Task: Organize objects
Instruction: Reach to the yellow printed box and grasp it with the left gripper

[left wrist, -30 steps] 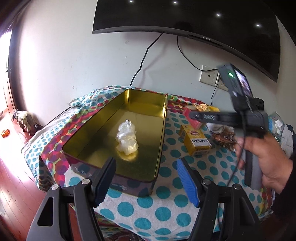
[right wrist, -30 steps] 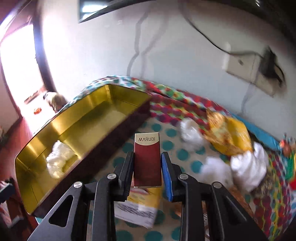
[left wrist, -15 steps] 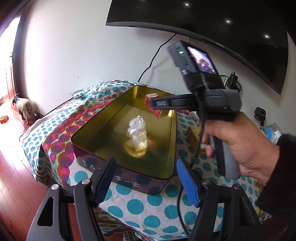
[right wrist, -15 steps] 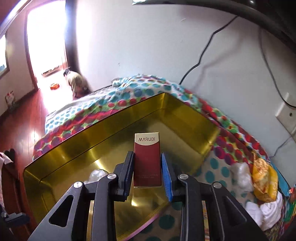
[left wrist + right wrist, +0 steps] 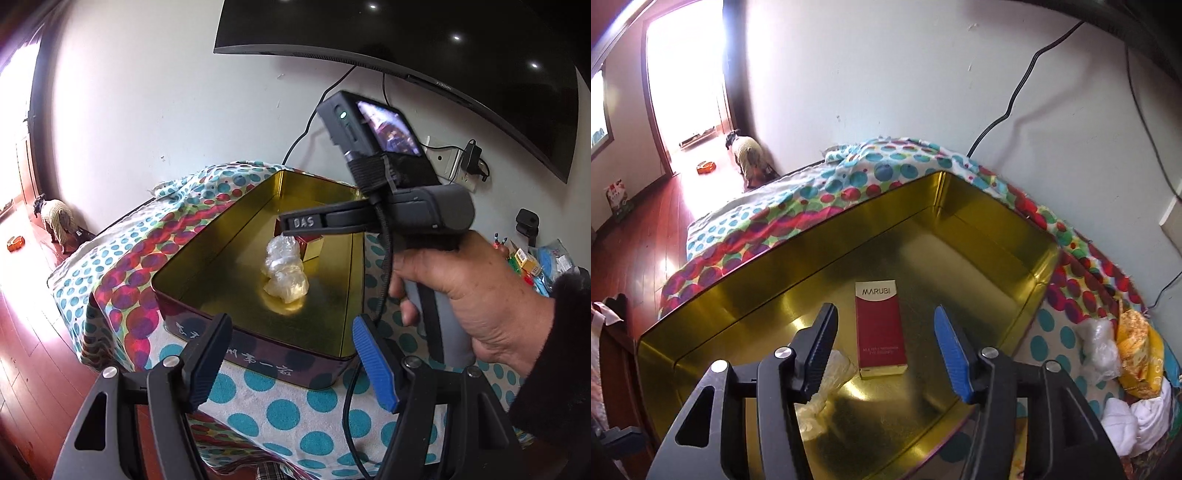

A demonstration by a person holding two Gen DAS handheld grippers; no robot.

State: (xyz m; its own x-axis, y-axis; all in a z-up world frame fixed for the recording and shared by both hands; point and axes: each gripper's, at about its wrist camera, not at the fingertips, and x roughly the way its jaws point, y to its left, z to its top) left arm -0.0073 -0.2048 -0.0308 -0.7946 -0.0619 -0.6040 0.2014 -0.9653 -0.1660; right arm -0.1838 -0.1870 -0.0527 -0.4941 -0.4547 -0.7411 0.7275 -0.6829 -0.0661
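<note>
Inside the gold tin point(image 5: 993, 258), the right gripper point(image 5: 884, 347) fingers spread wide, released from the red box point(image 5: 881, 332).

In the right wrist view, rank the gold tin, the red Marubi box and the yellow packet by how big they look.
1. gold tin, by far the largest.
2. red Marubi box.
3. yellow packet: close to the box in apparent size, partly hidden behind a clear bag and distorted at the frame's edge, so the order of the last two is unsure.

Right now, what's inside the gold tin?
The gold tin holds the red MARUBI box, lying flat, and a crumpled clear plastic bag. The right gripper partly hides the bag.
</note>
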